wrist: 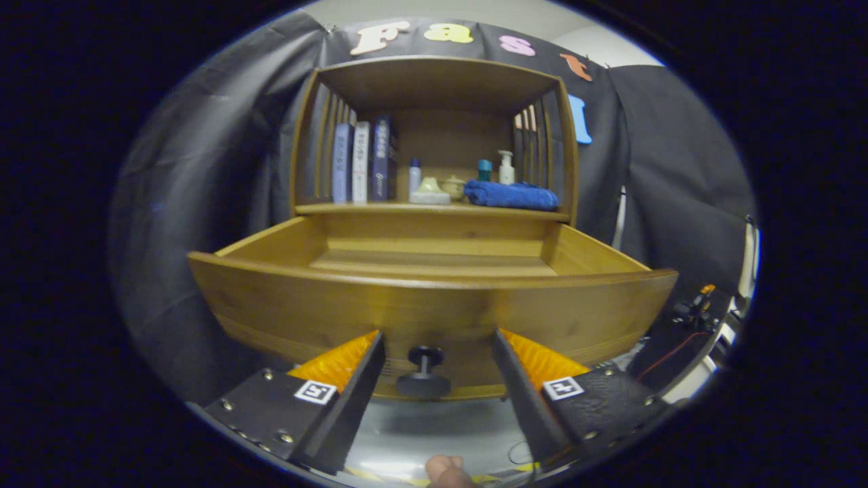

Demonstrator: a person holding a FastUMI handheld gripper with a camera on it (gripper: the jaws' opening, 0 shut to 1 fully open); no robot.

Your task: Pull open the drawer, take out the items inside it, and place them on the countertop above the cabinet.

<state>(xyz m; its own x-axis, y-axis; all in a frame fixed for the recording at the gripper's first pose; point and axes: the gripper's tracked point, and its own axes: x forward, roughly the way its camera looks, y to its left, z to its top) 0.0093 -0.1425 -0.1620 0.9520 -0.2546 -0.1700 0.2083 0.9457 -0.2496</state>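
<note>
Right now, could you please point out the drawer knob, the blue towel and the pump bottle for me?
drawer knob (424,369): gripper view, on its dark stem, between the open jaws.
blue towel (512,195): gripper view, on the middle of the folded roll.
pump bottle (506,172): gripper view, on its white body behind the towel.

I am looking at a recording booth made to look like a home corner. Black cloth (203,169) hangs as the wall behind and beside a wooden cabinet (434,135), and a pale ceiling shows above the cloth. On the countertop (434,210) I see household things: three books (363,163) standing upright, a folded blue towel (512,195), a pump bottle (506,168) and some small bottles and jars. To the right of the cabinet, low down, there are cables and equipment (692,312), which belong to a studio or a lab, not to a real home.
</note>
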